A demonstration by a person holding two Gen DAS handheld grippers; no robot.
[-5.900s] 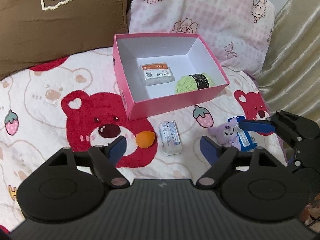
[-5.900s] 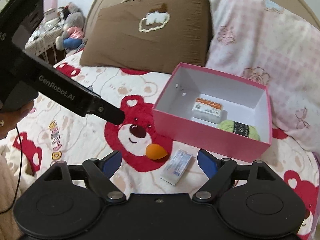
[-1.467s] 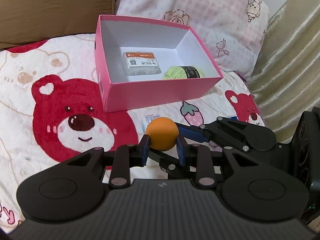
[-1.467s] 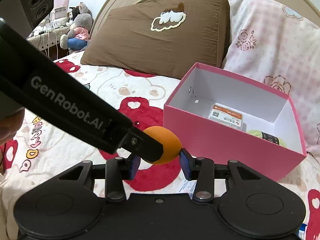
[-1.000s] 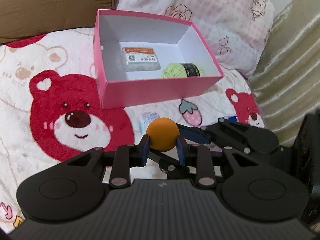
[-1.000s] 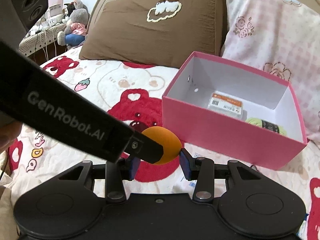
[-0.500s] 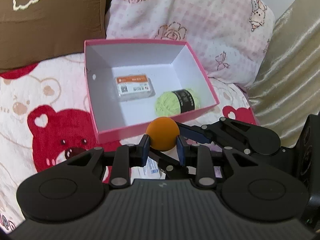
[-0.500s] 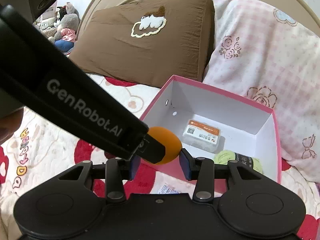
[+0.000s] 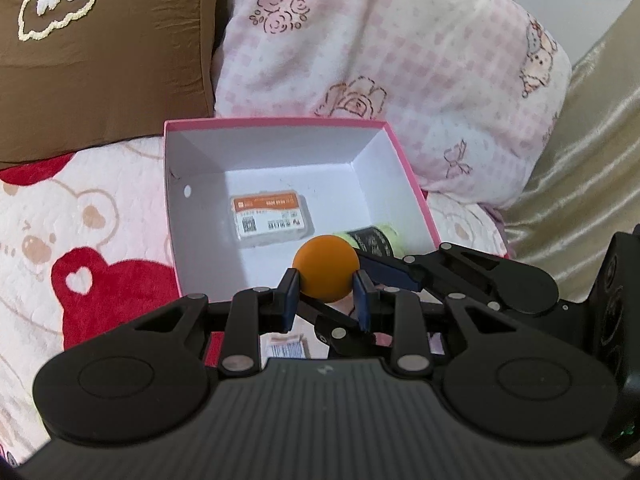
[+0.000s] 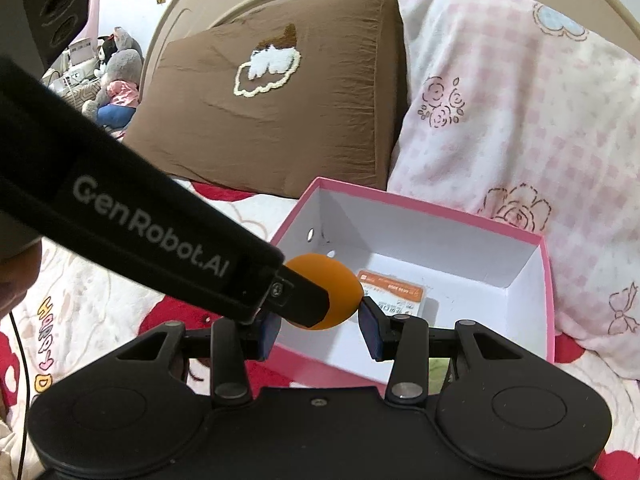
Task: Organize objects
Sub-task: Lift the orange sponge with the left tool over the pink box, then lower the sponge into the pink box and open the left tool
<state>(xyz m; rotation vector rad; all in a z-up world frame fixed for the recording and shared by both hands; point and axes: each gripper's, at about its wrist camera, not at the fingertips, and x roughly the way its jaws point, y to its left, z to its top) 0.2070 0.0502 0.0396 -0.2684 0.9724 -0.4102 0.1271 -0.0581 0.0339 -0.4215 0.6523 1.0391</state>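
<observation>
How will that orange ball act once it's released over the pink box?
The orange ball, pinched by the left gripper and seemingly the right gripper, looks matte and spongy, so probably light with little bounce. Being egg-shaped, it may roll towards the green yarn; the pink box walls should contain it.

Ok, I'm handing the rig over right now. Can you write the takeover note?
Left gripper: shut on the orange makeup sponge, held above the pink box.
Right gripper: closed in around the same sponge; one pad touches it, the other is hidden, so its grip is unclear.
Done: labelled plastic case and green yarn ball lie in the box.
Left: release the sponge into the box, then fetch the white packet lying outside the box.
</observation>
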